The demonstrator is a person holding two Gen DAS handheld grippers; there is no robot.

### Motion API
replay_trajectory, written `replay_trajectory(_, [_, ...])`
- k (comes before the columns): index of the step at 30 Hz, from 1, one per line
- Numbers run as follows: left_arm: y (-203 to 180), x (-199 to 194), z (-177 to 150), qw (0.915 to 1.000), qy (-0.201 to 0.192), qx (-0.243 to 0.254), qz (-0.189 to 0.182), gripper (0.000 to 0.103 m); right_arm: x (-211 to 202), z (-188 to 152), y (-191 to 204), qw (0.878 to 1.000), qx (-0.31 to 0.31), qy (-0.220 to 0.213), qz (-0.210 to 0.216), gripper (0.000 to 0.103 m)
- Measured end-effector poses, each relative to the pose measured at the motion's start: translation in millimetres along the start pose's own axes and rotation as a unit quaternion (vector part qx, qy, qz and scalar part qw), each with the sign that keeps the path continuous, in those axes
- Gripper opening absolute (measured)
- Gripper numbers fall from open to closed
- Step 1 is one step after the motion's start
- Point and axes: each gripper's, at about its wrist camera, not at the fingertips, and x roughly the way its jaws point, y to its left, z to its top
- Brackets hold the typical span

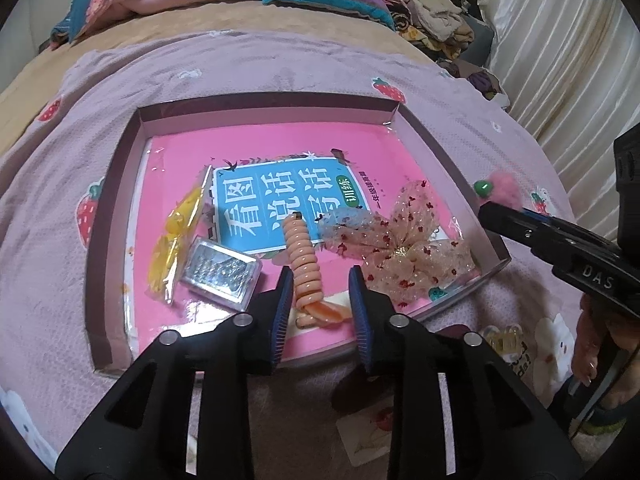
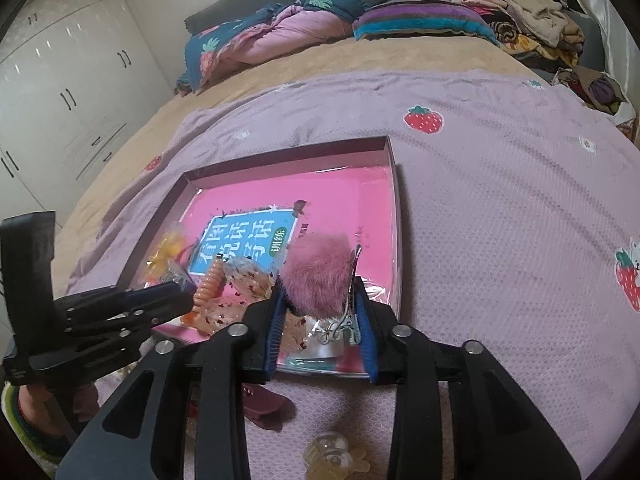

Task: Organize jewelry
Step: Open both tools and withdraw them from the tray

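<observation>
A shallow box (image 1: 108,184) with a pink book inside lies on the bed. In it are a peach coil hair tie (image 1: 301,256), a sheer floral bow (image 1: 404,248), a silver rhinestone clip (image 1: 218,272) and a yellow packaged piece (image 1: 176,240). My left gripper (image 1: 320,286) is open over the box's near edge, its fingers either side of the coil tie's lower end. My right gripper (image 2: 320,300) is shut on a pink pompom hair clip (image 2: 320,276), held above the box's (image 2: 394,200) near right corner; the pompom also shows in the left wrist view (image 1: 506,188).
A dark maroon clip (image 2: 266,402) and a pale yellow clip (image 2: 334,458) lie on the strawberry-print blanket (image 2: 500,200) near the box's front edge. A card (image 1: 368,436) lies there too. Pillows and piled clothes (image 2: 520,12) sit at the bed's far end.
</observation>
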Motion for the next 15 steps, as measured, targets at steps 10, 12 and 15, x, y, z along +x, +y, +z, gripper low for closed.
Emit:
replay_trajectory(10, [-5,-21,-8,0.9999,-0.013,0.007,-0.002,0.03,-26,-2,5,1.0,0.009,-0.02,0.014,0.068])
replay_trajectory(12, [-4,-26,-8,0.9998,-0.017,0.004,-0.003,0.033,-36,-4,6,0.999,0.01,-0.03,0.018,0.073])
replay_trajectory(15, [-3,-35,-9,0.9997,-0.024,-0.001,-0.003,0.038,-50,-5,7,0.999,0.01,-0.04,0.02,0.077])
